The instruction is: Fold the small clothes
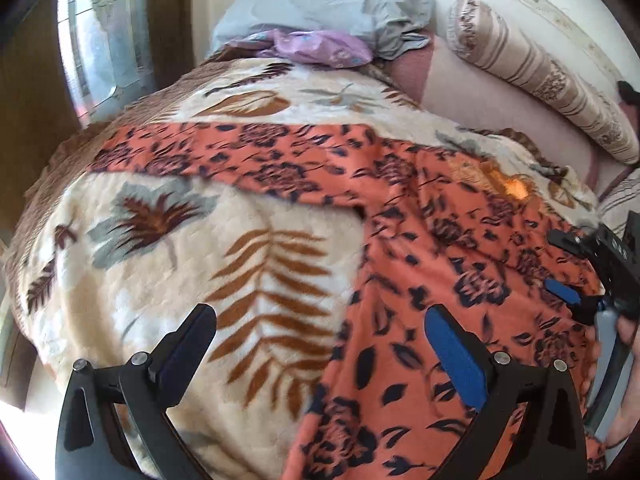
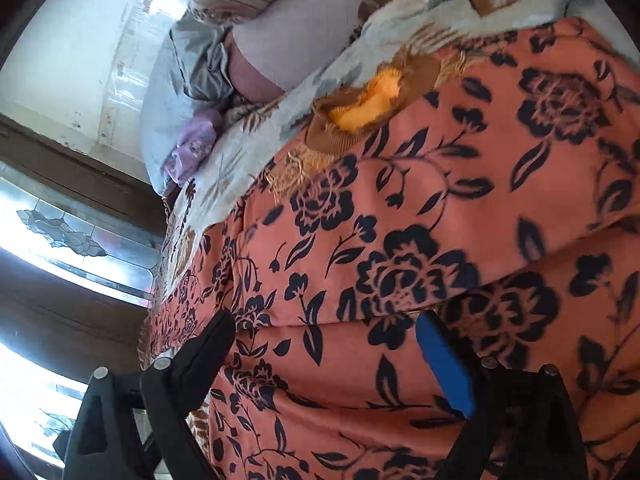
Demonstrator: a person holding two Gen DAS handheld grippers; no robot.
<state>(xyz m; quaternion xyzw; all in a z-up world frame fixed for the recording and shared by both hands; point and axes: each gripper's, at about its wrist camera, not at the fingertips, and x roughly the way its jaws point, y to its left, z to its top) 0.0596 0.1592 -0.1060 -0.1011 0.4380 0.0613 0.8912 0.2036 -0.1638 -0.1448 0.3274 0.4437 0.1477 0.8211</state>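
Observation:
An orange garment with a dark flower print lies spread on the cream leaf-patterned blanket; one long part stretches to the left, the body lies to the right. My left gripper hangs open above the blanket and the garment's left edge, nothing between its fingers. The right gripper shows at the right edge over the garment, a hand around its handle. In the right wrist view, tilted sideways, my right gripper stands open just over a fold in the garment, with nothing gripped.
A grey-blue pillow and a purple cloth lie at the head of the bed. A striped bolster rests by the white wall. A small brown and yellow cloth lies at the garment's edge. A window stands left.

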